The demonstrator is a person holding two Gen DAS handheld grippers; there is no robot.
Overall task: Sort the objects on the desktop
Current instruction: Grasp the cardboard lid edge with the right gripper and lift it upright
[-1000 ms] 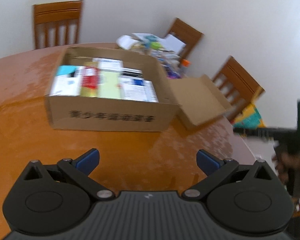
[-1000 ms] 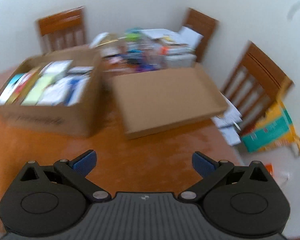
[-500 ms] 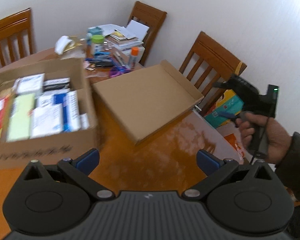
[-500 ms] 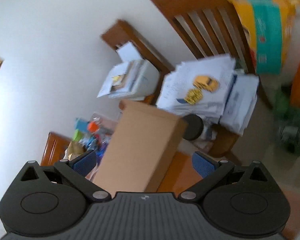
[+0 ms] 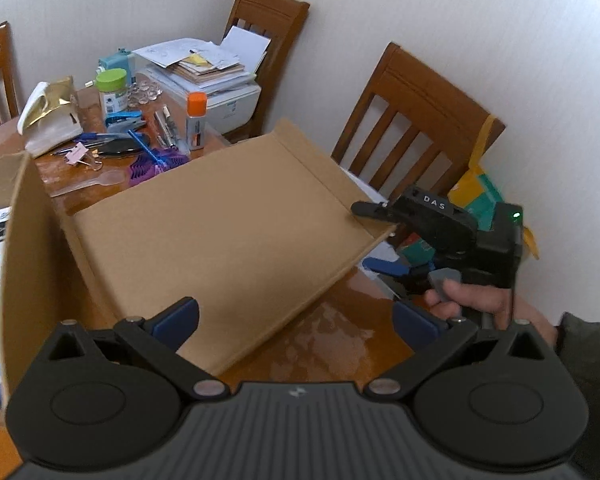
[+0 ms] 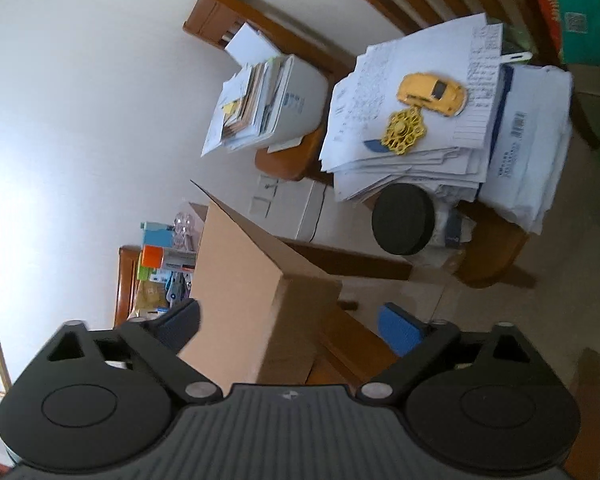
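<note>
A flat, shallow cardboard lid (image 5: 220,220) lies on the orange-brown table (image 5: 332,344), beside a deep cardboard box (image 5: 16,240) that holds packets. My left gripper (image 5: 296,320) hovers open over the lid's near edge with nothing between its pads. My right gripper (image 5: 374,238), held by a hand (image 5: 472,300), is rolled on its side at the lid's right corner. In the right wrist view that corner of the lid (image 6: 260,300) stands between the closing jaws of the right gripper (image 6: 290,324). The right pad still stands clear of the cardboard.
Desk clutter lies beyond the lid: an orange-capped bottle (image 5: 196,120), a green-lidded jar (image 5: 112,88), a blue stapler (image 5: 124,122), a purple brush (image 5: 156,160) and a white-and-gold bag (image 5: 52,120). Papers top a printer (image 5: 228,100). A chair (image 6: 496,240) carries papers and a yellow toy car (image 6: 432,94).
The left view swung from the filled box to the flat lid. The right gripper rolled onto its side, dropped to the lid's right corner, and its jaws narrowed around it.
</note>
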